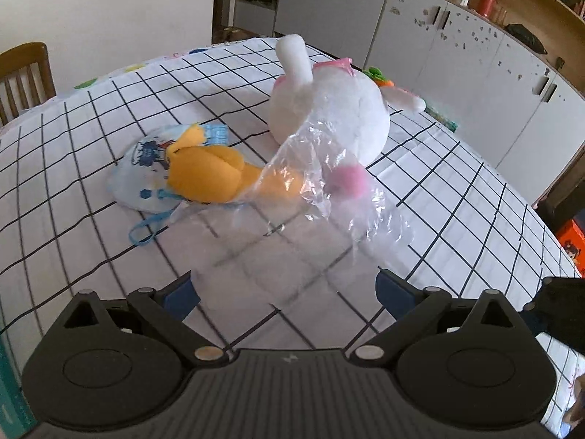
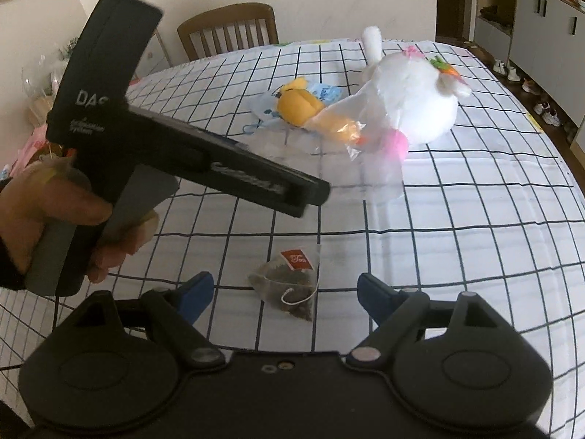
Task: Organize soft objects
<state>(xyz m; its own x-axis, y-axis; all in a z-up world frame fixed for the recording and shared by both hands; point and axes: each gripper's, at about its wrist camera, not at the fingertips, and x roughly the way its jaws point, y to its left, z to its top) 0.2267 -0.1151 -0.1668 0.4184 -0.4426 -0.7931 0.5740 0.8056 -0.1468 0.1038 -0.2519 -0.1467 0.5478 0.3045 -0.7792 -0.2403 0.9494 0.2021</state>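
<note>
A white plush rabbit (image 1: 340,109) with a pink tail lies on the checked tablecloth (image 1: 109,256), next to an orange plush toy (image 1: 208,173) on a small printed pouch (image 1: 139,175). A clear plastic bag (image 1: 321,197) hangs in front of them, above the cloth. My left gripper (image 1: 287,292) is open below the bag; it also shows in the right wrist view (image 2: 314,194), with the bag (image 2: 365,153) beyond its tip. My right gripper (image 2: 283,292) is open, with a tea bag (image 2: 289,281) on the cloth between its fingers. The rabbit (image 2: 413,98) and orange toy (image 2: 299,104) lie farther back.
A wooden chair (image 2: 228,29) stands at the table's far side. Grey cabinets (image 1: 457,55) with a shelf of bottles run along the wall to the right. An orange box (image 1: 572,241) sits beyond the table's right edge.
</note>
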